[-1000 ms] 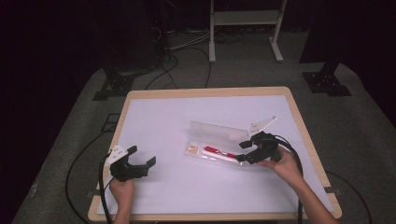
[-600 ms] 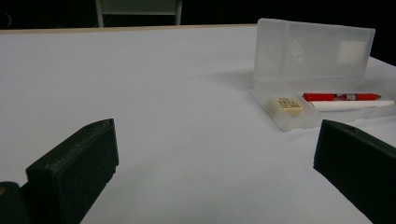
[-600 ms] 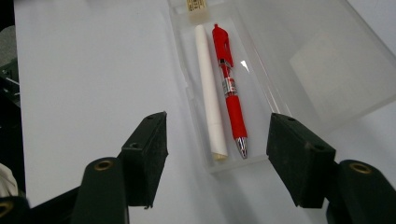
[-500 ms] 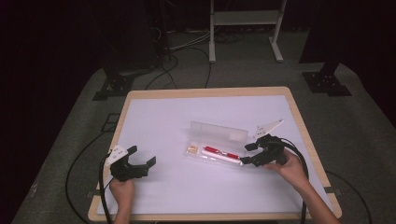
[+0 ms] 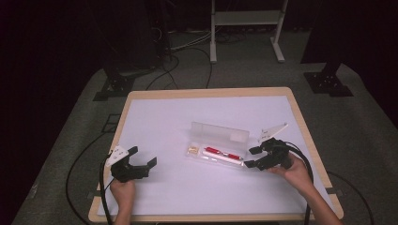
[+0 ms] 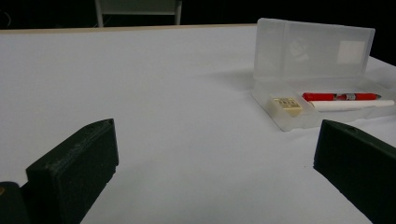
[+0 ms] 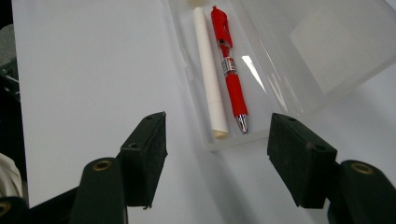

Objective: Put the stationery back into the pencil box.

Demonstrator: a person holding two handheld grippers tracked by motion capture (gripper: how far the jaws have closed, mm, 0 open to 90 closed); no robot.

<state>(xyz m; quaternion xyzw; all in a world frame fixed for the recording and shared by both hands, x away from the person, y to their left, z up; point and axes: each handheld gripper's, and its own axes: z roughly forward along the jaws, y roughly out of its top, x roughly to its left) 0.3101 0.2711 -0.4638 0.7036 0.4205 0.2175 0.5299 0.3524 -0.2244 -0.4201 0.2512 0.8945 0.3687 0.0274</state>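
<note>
A clear plastic pencil case [image 5: 202, 158] lies mid-table with its lid [image 5: 219, 132] standing up behind it. Inside it are a red pen [image 5: 220, 152], a white stick [image 5: 227, 159] and a small eraser [image 5: 192, 150]. My right gripper [image 5: 250, 157] sits just off the case's right end, open and pointing at it. In the right gripper view the red pen [image 7: 231, 74] and white stick [image 7: 209, 70] lie ahead of the right gripper [image 7: 217, 154], whose jaws hold nothing. My left gripper [image 5: 143, 156] rests open at the near left, far from the case [image 6: 289, 122].
The white table top [image 5: 187, 112] has a wooden rim. Bare surface lies between the left gripper and the case. Beyond the table are dark stand bases [image 5: 112, 86], floor cables [image 5: 187, 47] and a white frame [image 5: 244, 18].
The right gripper has drawn back slightly from the case's end, toward the near right. The left gripper and the case have stayed where they were.
</note>
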